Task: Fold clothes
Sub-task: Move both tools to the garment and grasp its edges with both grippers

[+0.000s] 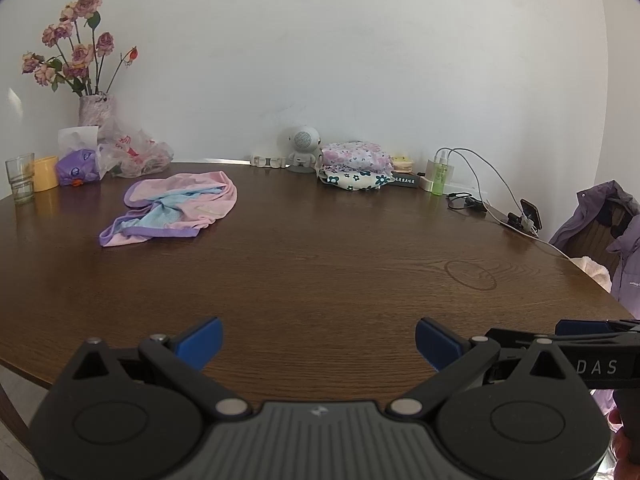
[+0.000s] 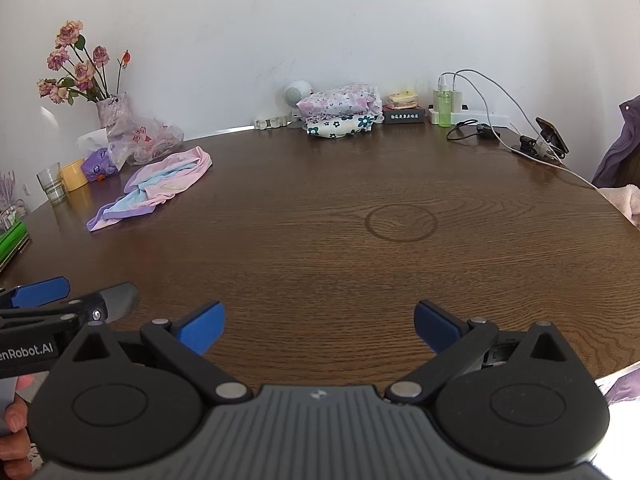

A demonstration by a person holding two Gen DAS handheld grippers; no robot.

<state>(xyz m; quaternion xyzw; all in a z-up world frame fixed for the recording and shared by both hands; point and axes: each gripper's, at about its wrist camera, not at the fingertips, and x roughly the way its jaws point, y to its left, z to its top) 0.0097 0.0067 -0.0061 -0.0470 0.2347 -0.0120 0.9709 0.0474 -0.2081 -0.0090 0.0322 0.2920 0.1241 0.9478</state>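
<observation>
A crumpled pink, light-blue and purple garment lies unfolded on the left part of the round wooden table. A stack of folded floral clothes sits at the far edge by the wall. My left gripper hovers open over the near edge with nothing between its blue fingers. My right gripper is open and empty too, just to the right of the left one. Both are far from the garment.
Along the back stand a vase of flowers, a plastic bag, a glass, a yellow cup, a small robot figure, a green spray bottle, a power strip with cables and a clipped phone. A purple jacket hangs at the right.
</observation>
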